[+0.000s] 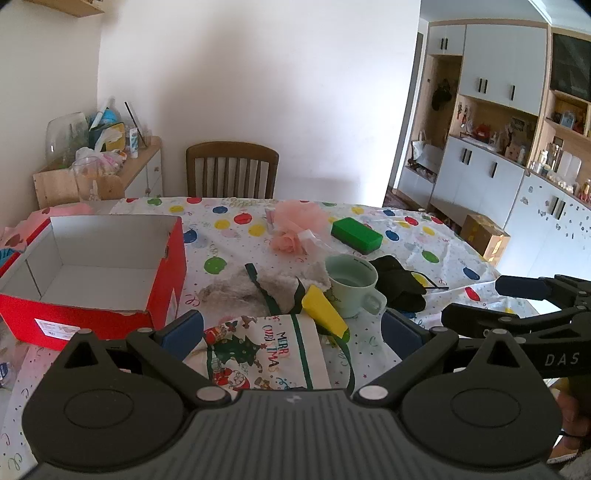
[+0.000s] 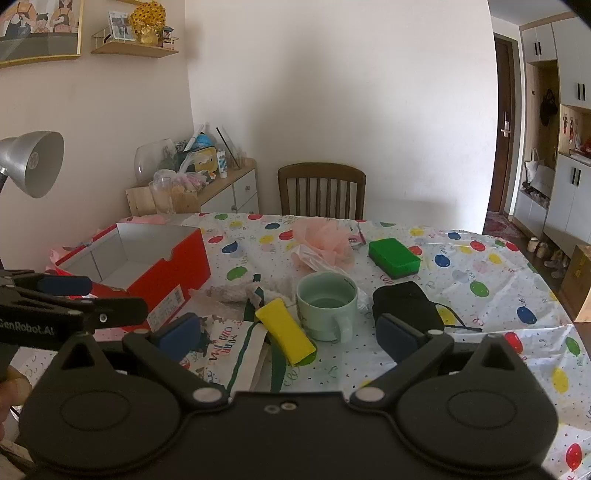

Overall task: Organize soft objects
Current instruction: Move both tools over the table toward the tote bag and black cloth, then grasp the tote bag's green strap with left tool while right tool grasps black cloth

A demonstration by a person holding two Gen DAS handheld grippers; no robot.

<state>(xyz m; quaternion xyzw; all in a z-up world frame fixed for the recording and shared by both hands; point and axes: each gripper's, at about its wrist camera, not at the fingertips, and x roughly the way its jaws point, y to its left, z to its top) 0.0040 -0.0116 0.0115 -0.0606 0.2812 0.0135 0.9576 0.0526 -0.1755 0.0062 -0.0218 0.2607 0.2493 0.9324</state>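
The left tool's [image 1: 291,332] own body is covering the near end of the Christmas cloth [image 1: 258,354] beneath it, while the right tool's [image 2: 288,334] body is hiding the near table [image 2: 480,266] edge, and the yellow sponge [image 2: 286,336] is concealing part of the cloth's green strap.

You are working in a private home, in its dining area. A table under a balloon-print tablecloth [image 2: 461,280] stands with a wooden dining chair [image 2: 322,192] at the far side. White and wood wall cabinets [image 1: 495,110] hold household ornaments. A framed family picture [image 2: 37,29], a cluttered sideboard [image 2: 221,188] and an entrance door [image 2: 504,129] confirm it.
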